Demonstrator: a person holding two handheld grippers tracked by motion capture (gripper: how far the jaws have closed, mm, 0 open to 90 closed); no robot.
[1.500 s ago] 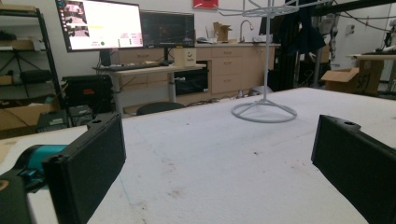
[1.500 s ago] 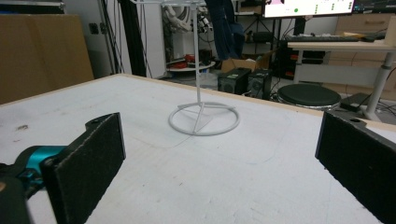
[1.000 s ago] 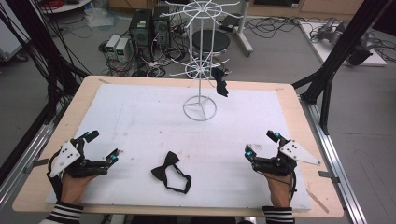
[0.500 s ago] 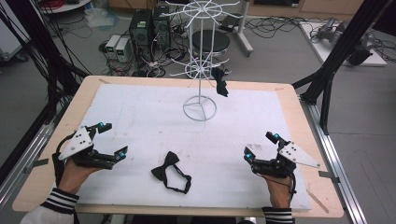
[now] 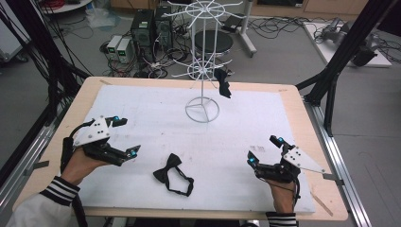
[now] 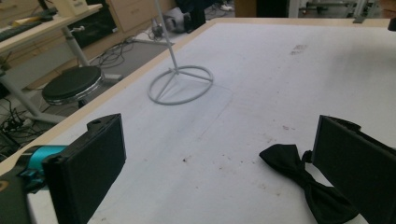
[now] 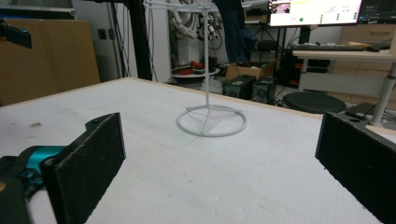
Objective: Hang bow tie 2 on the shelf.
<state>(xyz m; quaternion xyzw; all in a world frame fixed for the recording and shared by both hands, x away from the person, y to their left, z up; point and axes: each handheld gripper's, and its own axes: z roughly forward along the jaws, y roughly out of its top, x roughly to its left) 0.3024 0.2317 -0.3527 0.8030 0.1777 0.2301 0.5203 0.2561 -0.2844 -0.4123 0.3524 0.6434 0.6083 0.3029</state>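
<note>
Lying flat on the white mat (image 5: 156,113) near the front edge is a soft black fabric bow tie (image 5: 172,174), its thin strap looped out to one side. The mat looks a bit scuffed and speckled, sitting on a pale wooden table (image 5: 85,94).

The left gripper (image 5: 124,137) hovers just left of the bow tie, tilted inward, jaws spread wide with nothing between them; in the left gripper view the bow tie (image 6: 303,179) sits right by one jaw. The right gripper (image 5: 263,150) rests low near the front right corner, jaws also wide apart and empty.

Further back stands a thin white wire rack (image 5: 203,71) on a ring base, with a second bow tie (image 5: 223,83) hanging off one of its hooks. Plenty of bare mat between the rack and both grippers.
</note>
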